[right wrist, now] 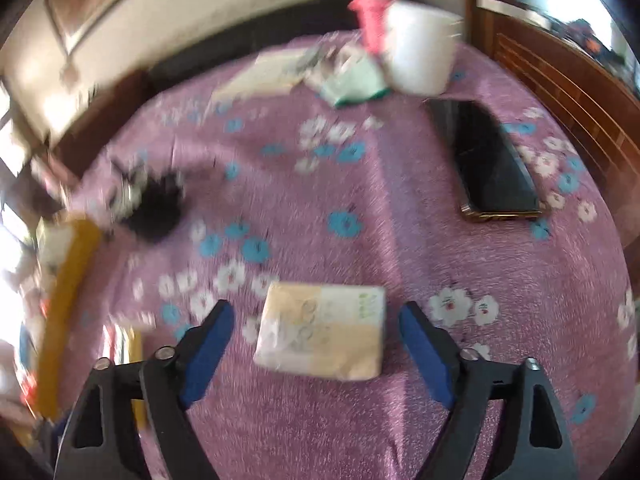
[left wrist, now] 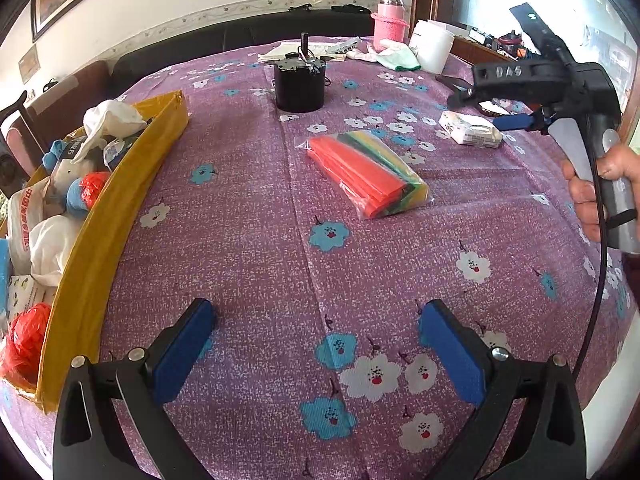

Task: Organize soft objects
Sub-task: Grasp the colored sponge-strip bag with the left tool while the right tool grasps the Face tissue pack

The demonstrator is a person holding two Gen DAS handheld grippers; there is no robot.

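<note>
My left gripper (left wrist: 320,344) hangs open over bare purple flowered cloth, with nothing between its blue pads. A yellow box (left wrist: 120,208) on the left holds white bags, plush toys and red net balls. A clear bag of orange, green and yellow sheets (left wrist: 368,172) lies mid-table. A small white tissue pack (left wrist: 470,128) lies at the right. My right gripper (left wrist: 480,110), held by a hand, hovers over it. In the blurred right wrist view the right gripper (right wrist: 318,320) is open. The pack (right wrist: 322,332) lies between its fingers, and the pads do not touch it.
A black cylinder with a shaft (left wrist: 299,84) stands at the back centre. Behind it are papers, a green-edged cloth (left wrist: 400,56), a pink bottle (left wrist: 388,20) and a white jar (left wrist: 434,46). A dark phone (right wrist: 488,156) lies at the far right. The yellow box (right wrist: 68,300) shows at the left.
</note>
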